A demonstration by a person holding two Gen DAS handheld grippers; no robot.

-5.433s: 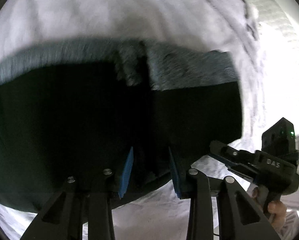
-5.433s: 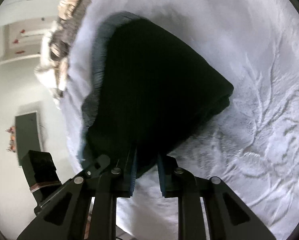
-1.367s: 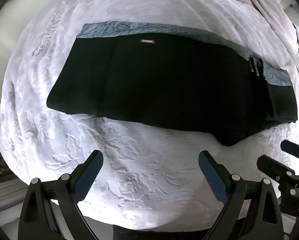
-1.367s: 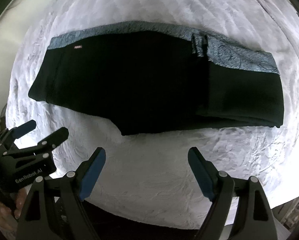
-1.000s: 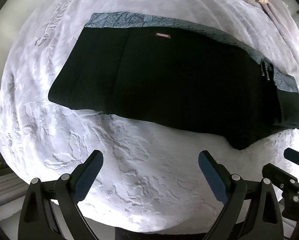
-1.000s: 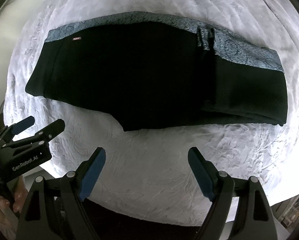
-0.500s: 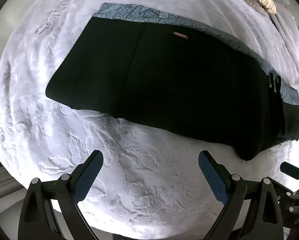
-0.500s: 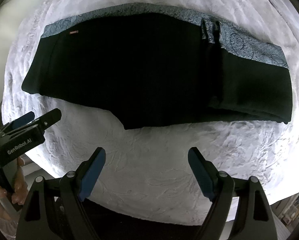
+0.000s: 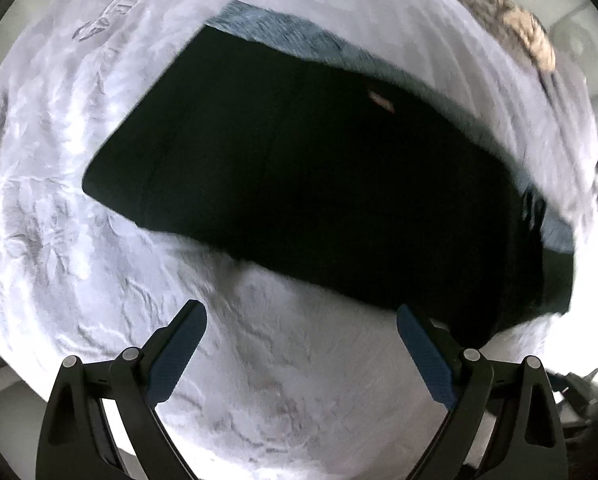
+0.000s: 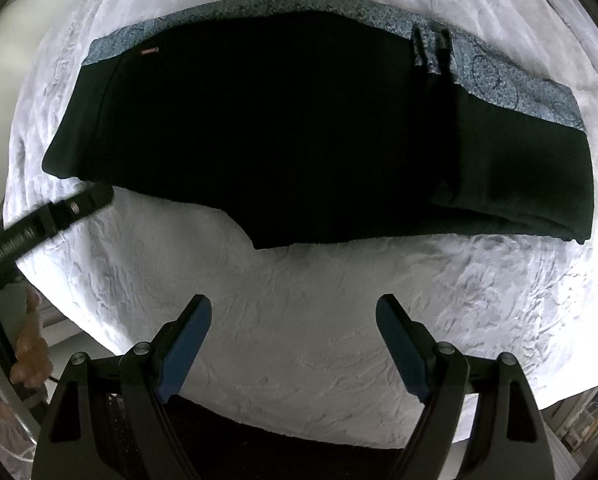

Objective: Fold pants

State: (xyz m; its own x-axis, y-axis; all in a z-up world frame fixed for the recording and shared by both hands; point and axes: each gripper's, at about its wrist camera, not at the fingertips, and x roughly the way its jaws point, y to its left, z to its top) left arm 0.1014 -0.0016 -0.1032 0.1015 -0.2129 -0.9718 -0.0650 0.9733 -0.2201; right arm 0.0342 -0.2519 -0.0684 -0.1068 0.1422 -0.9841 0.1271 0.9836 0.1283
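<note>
The black pants [image 9: 319, 184] lie folded in a long flat band on the white bedspread [image 9: 279, 360], with a blue patterned strip [image 9: 283, 36] along the far edge. They also show in the right wrist view [image 10: 299, 128]. My left gripper [image 9: 301, 356] is open and empty, hovering just short of the near edge. My right gripper [image 10: 293, 344] is open and empty, back from the near edge. The left gripper also shows at the left of the right wrist view [image 10: 55, 216], close to the left end of the pants.
The textured white bedspread [image 10: 299, 300] covers the bed. A brown and white patterned cloth heap [image 9: 511, 16] lies at the far right corner. The bed's near edge drops off behind the grippers [image 10: 299, 432].
Both grippers let go of the pants, opened and pulled back. In the last half second the left gripper has moved closer to the pants and swung toward their left end.
</note>
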